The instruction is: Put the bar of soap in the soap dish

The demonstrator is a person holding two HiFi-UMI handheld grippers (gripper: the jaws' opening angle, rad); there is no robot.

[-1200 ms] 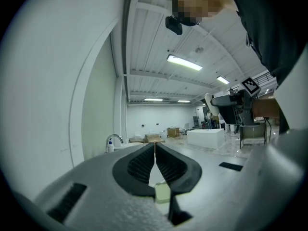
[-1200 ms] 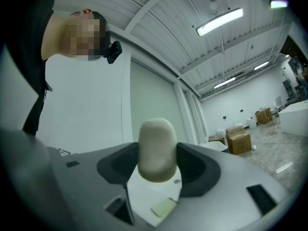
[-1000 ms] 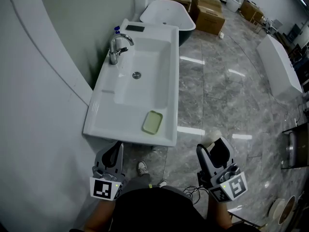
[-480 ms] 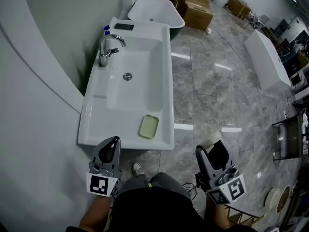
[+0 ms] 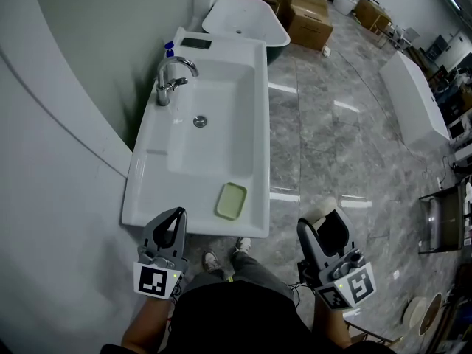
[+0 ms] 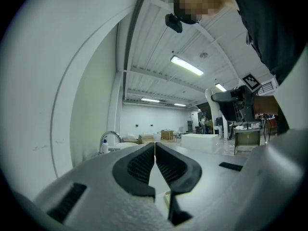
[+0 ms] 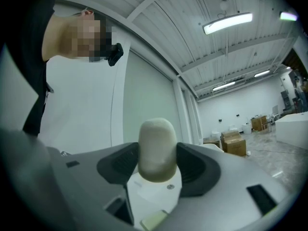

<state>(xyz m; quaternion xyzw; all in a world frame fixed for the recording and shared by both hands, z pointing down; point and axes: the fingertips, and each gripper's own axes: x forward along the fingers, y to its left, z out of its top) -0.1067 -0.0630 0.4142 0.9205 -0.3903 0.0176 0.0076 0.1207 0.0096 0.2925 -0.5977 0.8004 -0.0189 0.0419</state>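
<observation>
A cream bar of soap (image 5: pixel 322 208) stands between the jaws of my right gripper (image 5: pixel 324 218), which is shut on it over the floor, right of the sink. In the right gripper view the soap (image 7: pixel 156 141) sticks up between the pads, and the dish (image 7: pixel 153 220) shows low beneath it. The pale green soap dish (image 5: pixel 231 200) lies empty on the white sink (image 5: pixel 147 198), near its front right corner. My left gripper (image 5: pixel 175 217) is shut on nothing at the sink's front edge, left of the dish; its tips meet in the left gripper view (image 6: pixel 154 146).
A chrome faucet (image 5: pixel 171 76) stands on the sink's left side against the grey wall. Beyond the sink are a white bathtub (image 5: pixel 243 17) and cardboard boxes (image 5: pixel 310 13). Another white tub (image 5: pixel 417 94) stands on the marble floor at right. The person's shoes (image 5: pixel 210 260) are below the sink.
Both grippers have moved a little nearer the sink's front edge. The soap stays gripped in the right one, and the left stays shut.
</observation>
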